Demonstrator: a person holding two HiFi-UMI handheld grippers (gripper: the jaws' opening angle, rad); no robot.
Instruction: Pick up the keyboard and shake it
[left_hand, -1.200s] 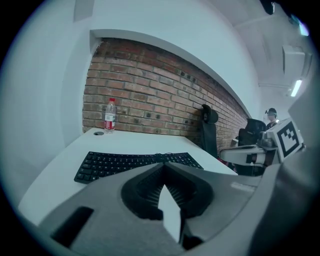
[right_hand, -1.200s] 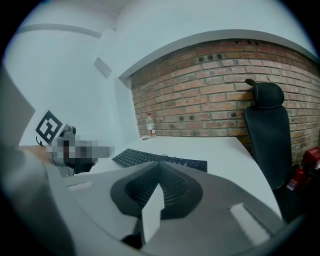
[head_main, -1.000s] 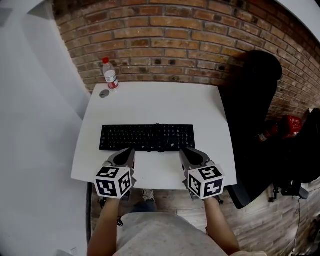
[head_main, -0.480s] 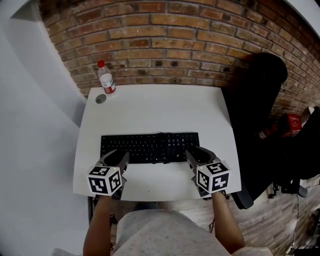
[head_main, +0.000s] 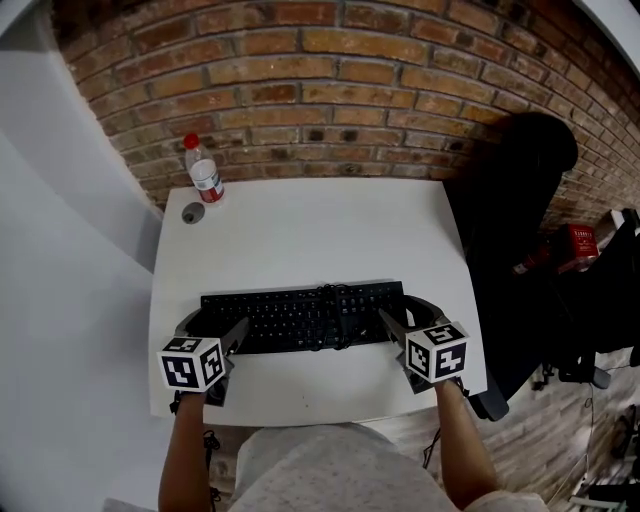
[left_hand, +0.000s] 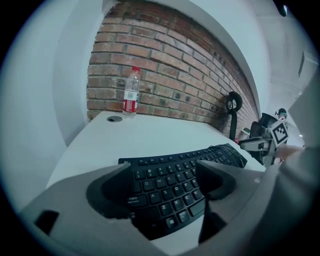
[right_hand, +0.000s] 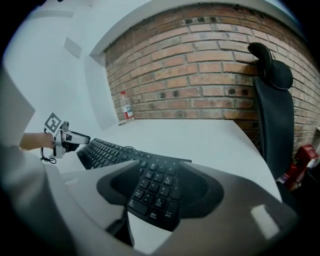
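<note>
A black keyboard (head_main: 300, 315) lies flat near the front of the white table (head_main: 320, 230). My left gripper (head_main: 213, 328) is at its left end, and its jaws are opening. The left gripper view shows the keyboard's (left_hand: 172, 192) left keys between the two fingers of my left gripper (left_hand: 165, 175), with no pad pressing on them. My right gripper (head_main: 407, 312) is at the right end, and its jaws are opening too. In the right gripper view the number pad (right_hand: 152, 190) sits in the gap of my right gripper (right_hand: 157, 184), and nothing is clamped.
A clear water bottle with a red cap (head_main: 203, 170) stands at the table's back left corner, beside a round grey grommet (head_main: 192, 212). A brick wall (head_main: 330, 90) runs behind the table. A black chair (head_main: 510, 230) stands close to the right edge, with a red object (head_main: 578, 243) beyond it.
Both grippers have moved forward and apart, from in front of the keyboard to its two ends. Their jaws have opened from shut.
</note>
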